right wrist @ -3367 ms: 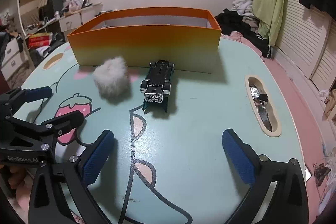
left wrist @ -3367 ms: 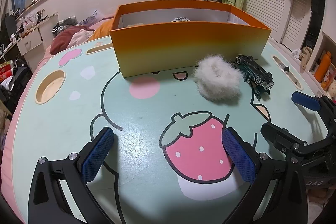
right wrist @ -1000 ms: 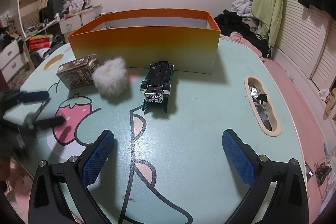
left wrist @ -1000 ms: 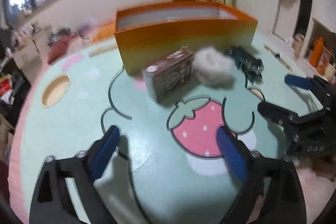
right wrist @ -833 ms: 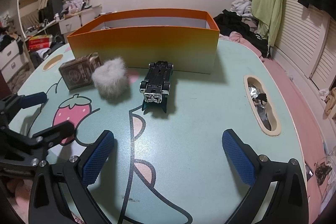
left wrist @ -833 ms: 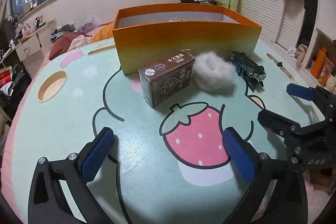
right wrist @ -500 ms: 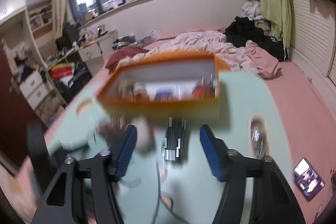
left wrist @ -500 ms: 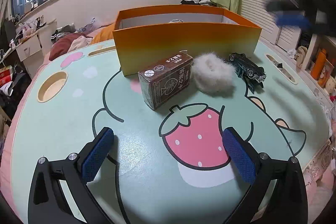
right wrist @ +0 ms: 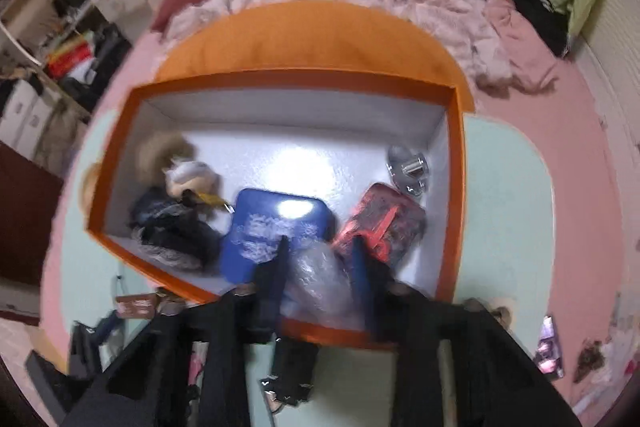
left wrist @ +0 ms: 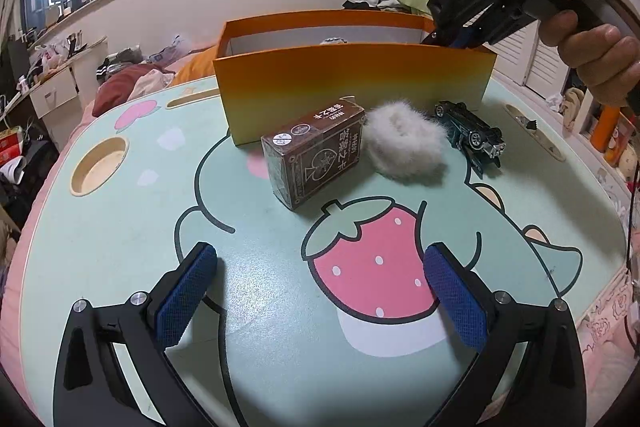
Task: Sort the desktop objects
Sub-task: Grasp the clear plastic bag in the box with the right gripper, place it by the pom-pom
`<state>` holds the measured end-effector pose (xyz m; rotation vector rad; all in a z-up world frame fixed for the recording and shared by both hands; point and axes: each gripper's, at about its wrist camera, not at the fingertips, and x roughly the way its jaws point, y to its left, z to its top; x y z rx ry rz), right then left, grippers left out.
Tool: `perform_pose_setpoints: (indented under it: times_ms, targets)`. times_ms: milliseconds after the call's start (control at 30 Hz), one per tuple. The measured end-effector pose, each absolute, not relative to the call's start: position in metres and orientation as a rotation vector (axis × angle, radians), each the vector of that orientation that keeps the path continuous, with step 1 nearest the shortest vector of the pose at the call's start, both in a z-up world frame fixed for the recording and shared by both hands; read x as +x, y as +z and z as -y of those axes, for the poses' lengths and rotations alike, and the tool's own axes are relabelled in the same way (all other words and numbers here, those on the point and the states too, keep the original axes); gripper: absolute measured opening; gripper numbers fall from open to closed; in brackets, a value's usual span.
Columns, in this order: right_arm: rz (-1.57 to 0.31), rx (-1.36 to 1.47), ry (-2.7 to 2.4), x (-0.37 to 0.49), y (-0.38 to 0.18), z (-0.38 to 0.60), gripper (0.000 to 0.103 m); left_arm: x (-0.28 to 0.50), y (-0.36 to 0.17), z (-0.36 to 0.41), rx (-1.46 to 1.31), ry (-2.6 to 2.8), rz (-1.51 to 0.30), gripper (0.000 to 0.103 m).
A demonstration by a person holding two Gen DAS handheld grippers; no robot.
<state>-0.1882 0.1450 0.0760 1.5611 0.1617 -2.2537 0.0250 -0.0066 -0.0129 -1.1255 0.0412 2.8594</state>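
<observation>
Playing-card box (left wrist: 316, 151) lay on the desk (left wrist: 120, 247) just before the orange box (left wrist: 352, 83), beside a fluffy scrunchie (left wrist: 404, 143). It looked light, stiff and film-slick, best pinched across its long flat faces. The left gripper's (left wrist: 320, 291) fingers stood wide open, empty. The right gripper's (right wrist: 318, 267) fingers had just closed above the orange box, with crinkled plastic (right wrist: 316, 283) showing between them.

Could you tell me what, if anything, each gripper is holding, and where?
The left gripper is open and holds nothing. The right gripper, its jaws just closing, seems to pinch the plastic bundle by its sides inside the box; blur leaves this unsure.
</observation>
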Motion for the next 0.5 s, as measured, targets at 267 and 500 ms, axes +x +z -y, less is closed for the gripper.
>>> perform_pose_setpoints:
  times_ms: [267,500]
  targets:
    - [0.142,1.011,-2.380,-0.103,0.126,-0.178,0.015,0.024,-0.013,0.008,-1.122,2.856,-0.047,0.103]
    - [0.111,1.118,-2.248,-0.076,0.079,-0.165,0.015,0.024,-0.013,0.007,-1.121,2.856,-0.047,0.103]
